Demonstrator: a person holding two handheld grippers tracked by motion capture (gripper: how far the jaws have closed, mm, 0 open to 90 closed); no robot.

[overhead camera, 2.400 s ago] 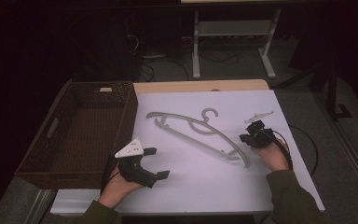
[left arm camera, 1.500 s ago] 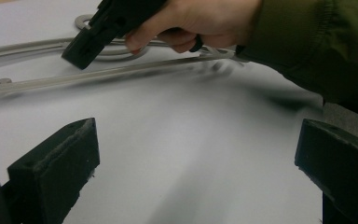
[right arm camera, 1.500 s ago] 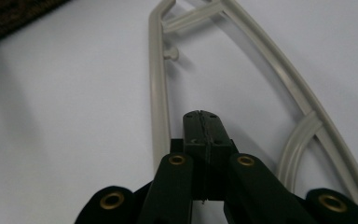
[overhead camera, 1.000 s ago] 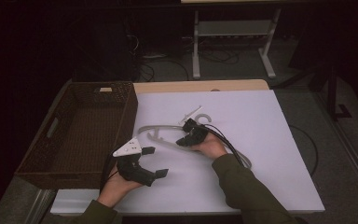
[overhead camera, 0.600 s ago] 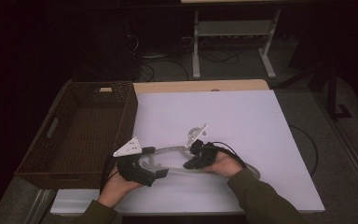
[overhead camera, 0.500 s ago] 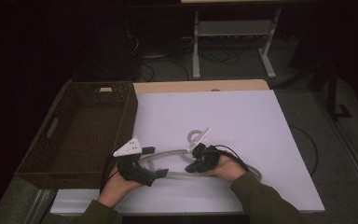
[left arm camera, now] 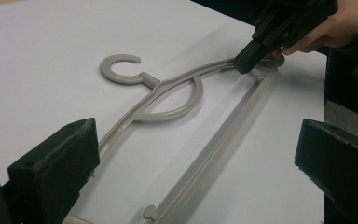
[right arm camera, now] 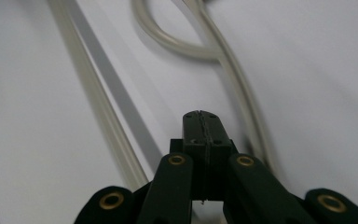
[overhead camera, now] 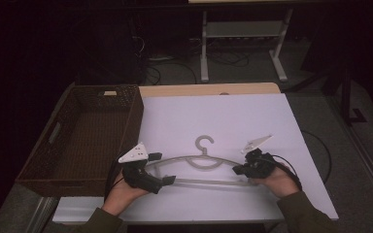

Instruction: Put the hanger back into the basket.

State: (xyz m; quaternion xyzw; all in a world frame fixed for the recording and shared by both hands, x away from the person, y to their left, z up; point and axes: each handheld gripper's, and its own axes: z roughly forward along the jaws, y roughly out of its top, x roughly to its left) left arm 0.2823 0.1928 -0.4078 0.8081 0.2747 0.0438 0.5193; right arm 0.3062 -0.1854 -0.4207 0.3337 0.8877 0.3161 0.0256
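**Near the front edge: hanger flat between two grippers**

On the near part of the white worktop (overhead camera: 233, 116) lies a grey plastic hanger (overhead camera: 201, 165), flat, its hook pointing to the far side and its straight bar toward the person. At its right end sits the right gripper (overhead camera: 238, 170), fingers pressed together; its own view shows them shut with nothing between them, the tip resting against the hanger's arm near that end. At the left end the left gripper (overhead camera: 162, 168) has its fingers (left arm camera: 56, 172) spread wide apart, one on each side of the hanger's left end, not gripping it. A hand (overhead camera: 121, 194) holds each gripper from the near edge. Left of the worktop stands a dark wicker basket (overhead camera: 85, 141), just beside the left gripper.
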